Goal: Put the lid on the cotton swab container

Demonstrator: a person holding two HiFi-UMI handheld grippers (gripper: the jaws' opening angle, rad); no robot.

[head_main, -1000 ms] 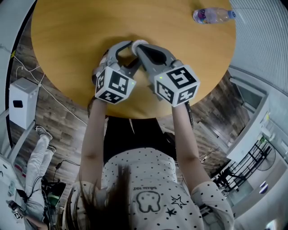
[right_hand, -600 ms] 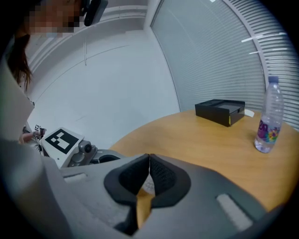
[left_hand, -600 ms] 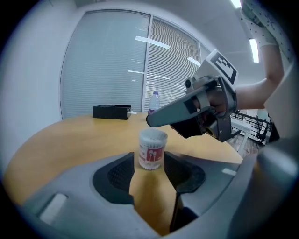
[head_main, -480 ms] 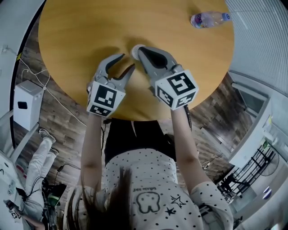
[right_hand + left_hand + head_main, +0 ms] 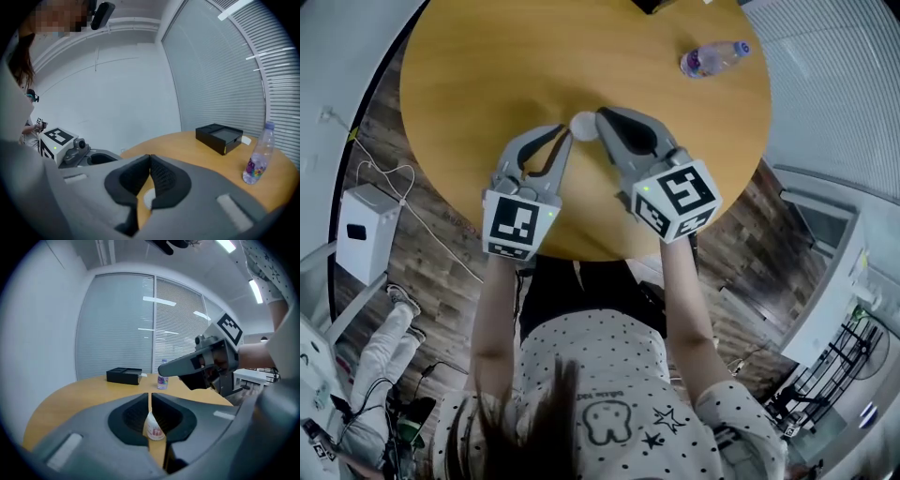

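Round wooden table [image 5: 469, 94] lies under both grippers; the cotton swab container [image 5: 583, 124] stands upright near its middle, long axis vertical, white top up, just beyond the tips; the left gripper [image 5: 563, 133] has just been closing, jaws together on nothing; the right gripper [image 5: 602, 115] is clenched, empty; a water bottle [image 5: 712, 58] stands far right.

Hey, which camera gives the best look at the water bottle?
Right gripper view: the bottle stands upright, large and whole. In the left gripper view it is small and far off. In the head view it is small too, seen from above.
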